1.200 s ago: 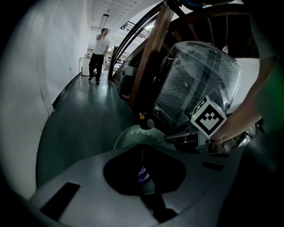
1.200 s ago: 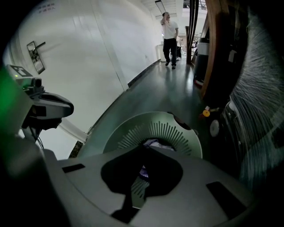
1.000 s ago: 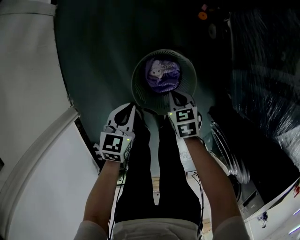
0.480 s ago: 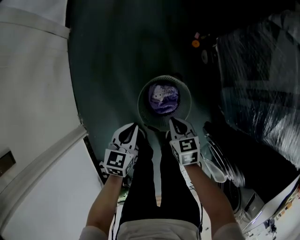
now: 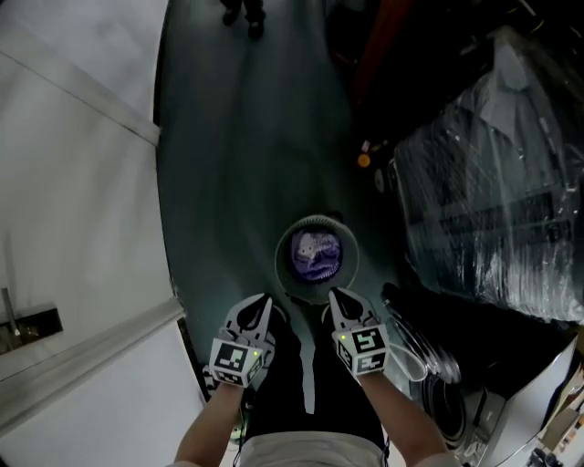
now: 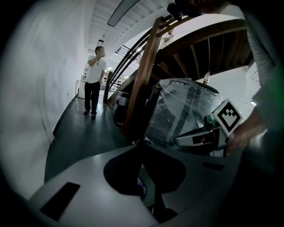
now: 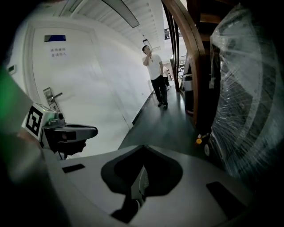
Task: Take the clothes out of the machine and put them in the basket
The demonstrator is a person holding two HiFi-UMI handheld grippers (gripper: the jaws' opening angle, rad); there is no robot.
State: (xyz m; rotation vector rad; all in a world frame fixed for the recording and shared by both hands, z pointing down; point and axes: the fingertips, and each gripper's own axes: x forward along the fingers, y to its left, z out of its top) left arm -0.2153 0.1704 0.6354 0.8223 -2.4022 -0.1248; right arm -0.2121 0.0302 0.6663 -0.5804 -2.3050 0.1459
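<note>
The left claw (image 5: 264, 304) and right claw (image 5: 334, 295) are both closed on nothing, low centre of frame, just below the basket (image 5: 284, 272) holding purple clothes (image 5: 317, 254).

The machine (image 5: 452, 401) is running off the head view's lower right edge, its inside sinking into darkness. A person (image 5: 243, 11) is showing only feet at the top edge. The purple cloth (image 5: 317, 254) in the basket (image 5: 316, 221) is perhaps one garment, too small to tell.

Open floor (image 5: 228, 182) left of basket (image 5: 281, 264)
</note>
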